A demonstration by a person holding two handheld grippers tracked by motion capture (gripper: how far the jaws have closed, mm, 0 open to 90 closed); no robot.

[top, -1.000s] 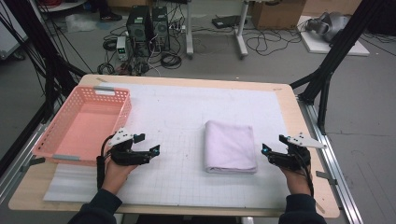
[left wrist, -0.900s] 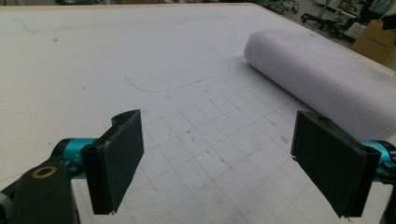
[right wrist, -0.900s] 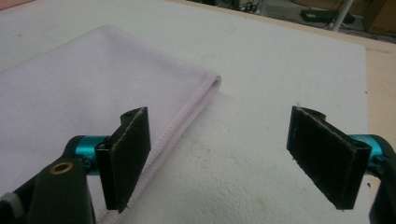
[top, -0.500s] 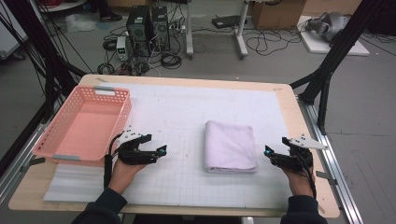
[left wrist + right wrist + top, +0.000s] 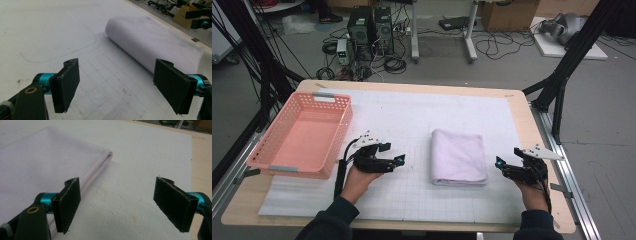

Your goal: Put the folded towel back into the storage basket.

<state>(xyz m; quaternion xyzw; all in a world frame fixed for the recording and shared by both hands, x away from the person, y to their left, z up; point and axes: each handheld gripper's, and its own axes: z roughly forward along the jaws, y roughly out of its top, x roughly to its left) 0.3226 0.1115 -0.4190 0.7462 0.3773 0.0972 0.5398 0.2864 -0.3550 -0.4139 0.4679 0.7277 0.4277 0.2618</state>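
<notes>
High view: at the near edge of the table a person's two sleeved forearms come in, a gripper in each hand. The left gripper sits over the white mat, just right of the pink basket and pointing right toward the folded towel. Its jaws have just been closing a little, yet they stand wide apart with nothing between them; in the left gripper view only bare gridded mat lies between the pads, the towel's rounded fold a bit ahead. The right gripper rests near the towel's near right corner, pointing left at it. In the right gripper view its jaws are also spread wide and hold nothing, with the towel's stitched edge just beside one pad. The towel lies flat in the middle of the mat, between the two grippers. Farther off, beyond the table, computer cases and loose cables lie on the floor.
</notes>
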